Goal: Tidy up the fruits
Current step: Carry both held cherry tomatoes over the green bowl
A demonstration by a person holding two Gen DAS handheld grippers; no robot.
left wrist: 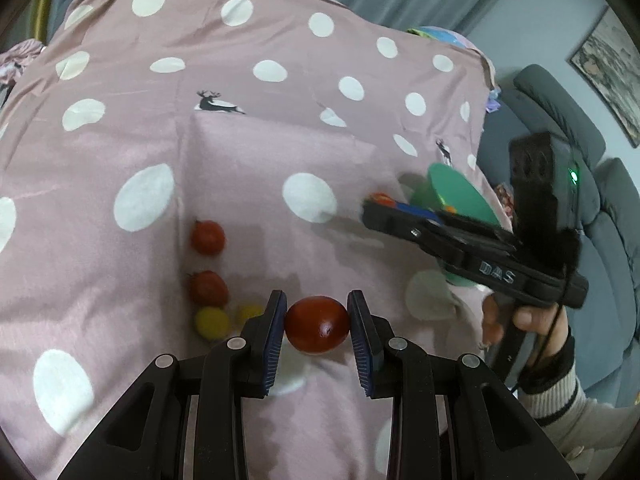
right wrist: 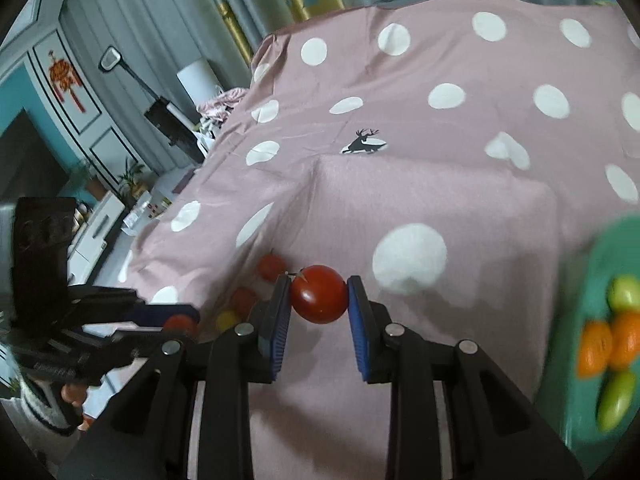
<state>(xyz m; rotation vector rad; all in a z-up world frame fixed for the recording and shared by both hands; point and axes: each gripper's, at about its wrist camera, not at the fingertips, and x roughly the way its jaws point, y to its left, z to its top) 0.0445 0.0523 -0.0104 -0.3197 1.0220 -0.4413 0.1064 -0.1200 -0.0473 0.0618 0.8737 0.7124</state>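
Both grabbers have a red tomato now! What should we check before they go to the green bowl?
1. Left gripper jaws clamp their red tomato from both sides: ok.
2. Right gripper jaws clamp their own tomato: ok.
3. Green bowl has space beside the orange and green fruits inside: ok.
4. Is the way to the bowl free? Nothing shows on the cloth between: ok.
5. Loose fruit waiting on the pink cloth: two red tomatoes and yellow ones, not ok yet.
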